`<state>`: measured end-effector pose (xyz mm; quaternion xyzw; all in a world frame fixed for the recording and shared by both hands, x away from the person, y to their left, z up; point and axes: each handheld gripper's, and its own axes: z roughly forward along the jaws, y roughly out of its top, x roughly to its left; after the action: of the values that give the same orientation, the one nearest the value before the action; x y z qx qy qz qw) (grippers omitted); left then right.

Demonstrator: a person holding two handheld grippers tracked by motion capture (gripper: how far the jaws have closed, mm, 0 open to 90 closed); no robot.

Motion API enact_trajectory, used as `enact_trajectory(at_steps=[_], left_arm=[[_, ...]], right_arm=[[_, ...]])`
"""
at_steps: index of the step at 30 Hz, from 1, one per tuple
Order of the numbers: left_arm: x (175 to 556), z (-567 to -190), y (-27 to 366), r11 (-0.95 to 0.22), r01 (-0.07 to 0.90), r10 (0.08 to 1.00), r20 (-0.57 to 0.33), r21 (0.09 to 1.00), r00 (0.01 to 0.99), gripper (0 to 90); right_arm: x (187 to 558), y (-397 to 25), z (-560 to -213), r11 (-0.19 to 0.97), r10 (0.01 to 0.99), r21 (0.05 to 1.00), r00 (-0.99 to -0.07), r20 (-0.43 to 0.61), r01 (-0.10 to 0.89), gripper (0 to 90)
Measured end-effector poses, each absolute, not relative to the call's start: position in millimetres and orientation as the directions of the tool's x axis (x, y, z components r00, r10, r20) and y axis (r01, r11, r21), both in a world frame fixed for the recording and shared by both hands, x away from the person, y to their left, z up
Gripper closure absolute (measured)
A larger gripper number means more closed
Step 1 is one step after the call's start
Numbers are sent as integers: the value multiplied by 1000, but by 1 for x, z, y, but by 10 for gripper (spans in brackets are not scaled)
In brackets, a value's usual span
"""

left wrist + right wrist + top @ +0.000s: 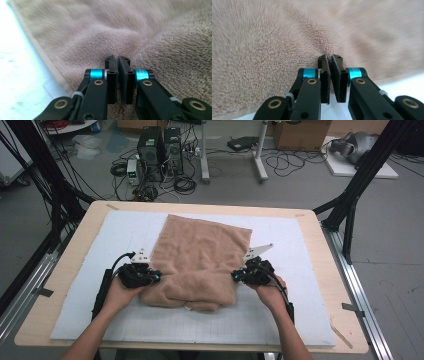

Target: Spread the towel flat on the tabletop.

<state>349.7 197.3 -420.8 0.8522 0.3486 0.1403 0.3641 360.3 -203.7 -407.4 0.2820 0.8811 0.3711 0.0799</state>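
Note:
A tan terry towel (pixel 200 255) lies on the white gridded mat (pixel 300 315), its near part bunched into a thick fold. My left gripper (pixel 156 276) is at the towel's near left edge, its jaws shut on a pinch of cloth. In the left gripper view the towel (pixel 155 32) puckers up at the closed gripper (pixel 117 59). My right gripper (pixel 235 276) holds the near right edge the same way. In the right gripper view, creases in the towel (pixel 262 50) radiate from the closed gripper (pixel 330 57).
The mat rests on a wooden table (pixel 75 250) with black frame posts (pixel 357 180) at both sides. Beyond the far edge, computer towers (pixel 160 150) and cables sit on the floor. Bare mat lies to the left, right and front of the towel.

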Motion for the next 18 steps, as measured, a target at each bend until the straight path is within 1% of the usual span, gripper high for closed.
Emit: enact_trajectory(at_steps=[2,6,9,12,14,15,18], left_arm=[[358,-415,201,-444,497,720,-33,745,693,855],[380,-406,196,-404,492,756,-22,771,654,855],[399,-408,192,-389,516,779,-27,763,627,854],[413,-417,191,-384,558,788,-54,736,614,843],[416,-420,194,-377,575,792,-70,727,607,801],[415,-420,195,-374,577,792,-74,727,606,761],[409,-412,199,-368,564,784,-79,740,615,671]], right_arm=[[368,-210,-397,541,584,716,-810,57,441,870],[391,-214,-386,532,625,712,-780,35,458,872],[409,-213,-390,540,656,689,-755,16,484,873],[420,-211,-401,534,669,665,-742,45,522,872],[423,-209,-409,547,668,643,-743,52,537,869],[423,-209,-410,545,667,641,-742,60,541,864],[419,-209,-403,542,653,669,-756,48,510,819]])
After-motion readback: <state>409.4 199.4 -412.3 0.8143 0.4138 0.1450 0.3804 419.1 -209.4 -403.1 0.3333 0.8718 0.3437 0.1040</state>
